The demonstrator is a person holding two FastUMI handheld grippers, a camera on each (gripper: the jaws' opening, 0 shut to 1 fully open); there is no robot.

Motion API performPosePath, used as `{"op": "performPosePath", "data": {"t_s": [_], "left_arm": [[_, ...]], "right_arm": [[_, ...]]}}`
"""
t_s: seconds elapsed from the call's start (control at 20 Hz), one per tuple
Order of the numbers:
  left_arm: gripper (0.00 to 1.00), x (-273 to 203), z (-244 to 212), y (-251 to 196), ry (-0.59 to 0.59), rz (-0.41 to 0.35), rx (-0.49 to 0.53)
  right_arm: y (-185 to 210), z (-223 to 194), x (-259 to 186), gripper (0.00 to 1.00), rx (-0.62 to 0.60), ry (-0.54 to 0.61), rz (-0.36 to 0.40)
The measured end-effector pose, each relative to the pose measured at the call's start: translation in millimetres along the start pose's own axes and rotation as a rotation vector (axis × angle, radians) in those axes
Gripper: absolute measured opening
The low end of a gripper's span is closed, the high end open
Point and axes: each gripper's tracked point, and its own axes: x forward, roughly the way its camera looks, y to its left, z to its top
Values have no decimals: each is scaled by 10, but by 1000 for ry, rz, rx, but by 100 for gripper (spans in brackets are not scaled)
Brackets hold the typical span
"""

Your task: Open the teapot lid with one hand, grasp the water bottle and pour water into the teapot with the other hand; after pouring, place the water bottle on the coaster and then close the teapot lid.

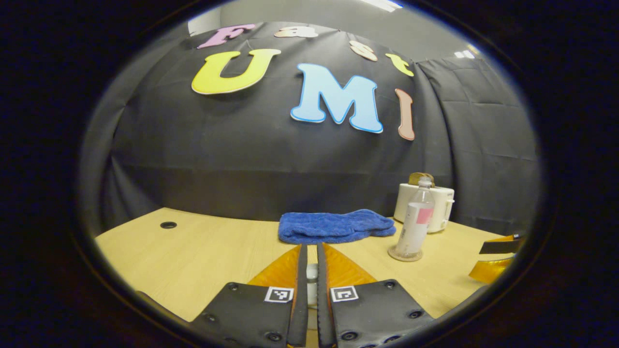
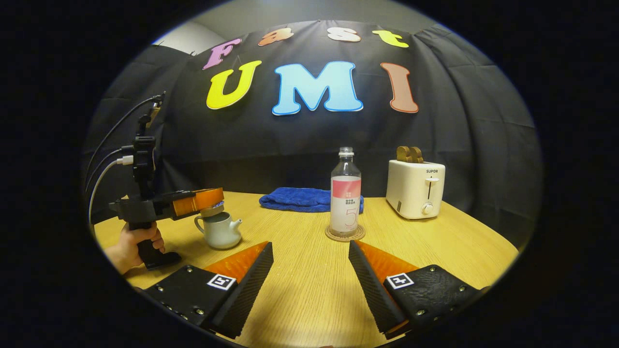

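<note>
You are holding the left gripper (image 2: 213, 205) over the teapot (image 2: 220, 231), its fingers closed, seemingly on the lid (image 1: 312, 272), though little of it shows between them. Your right gripper (image 2: 310, 261) is hanging with fingers spread wide, and the water bottle (image 2: 345, 193) is standing on the coaster (image 2: 345, 235). Be seating the lid squarely before releasing.

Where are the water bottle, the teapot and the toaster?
water bottle (image 2: 346, 193), right gripper view, on its label.
teapot (image 2: 220, 232), right gripper view, on its round body.
toaster (image 2: 415, 191), right gripper view, on its front face.
</note>
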Motion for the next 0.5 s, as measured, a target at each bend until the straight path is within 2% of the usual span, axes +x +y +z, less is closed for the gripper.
{"op": "performPosePath", "data": {"t_s": [0.15,0.5], "left_arm": [[17,26,-31,-33,6,1,29],[17,88,-158,-66,42,6,46]], "right_arm": [[21,-31,9,97,9,13,10],[30,-51,9,97,12,21,14]]}}
